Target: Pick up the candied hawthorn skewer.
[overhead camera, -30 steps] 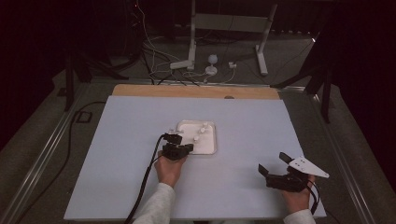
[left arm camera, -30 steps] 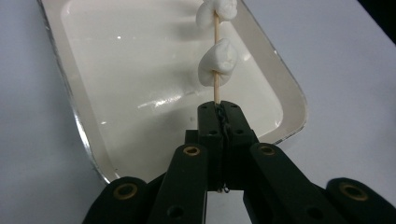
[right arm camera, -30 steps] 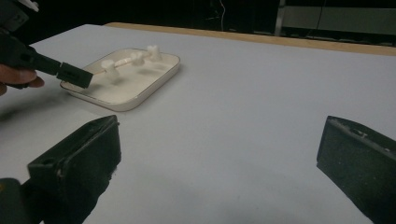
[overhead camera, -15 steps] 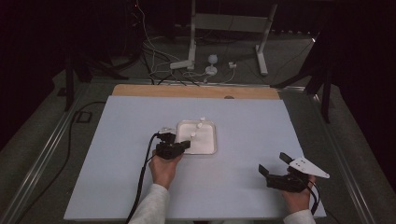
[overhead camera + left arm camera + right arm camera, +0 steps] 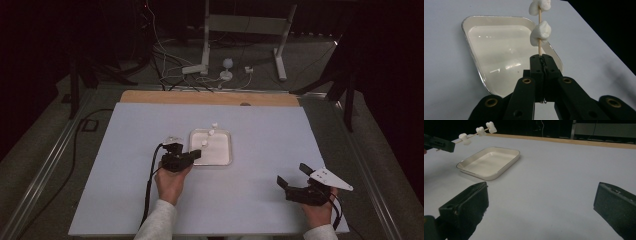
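Your left claw is clamped on a skewer of marshmallows, held above the near-left corner of the empty tray at mid-worktop. Loading looks done; setting it down remains. Your right claw gapes empty near the worktop's near-right corner.
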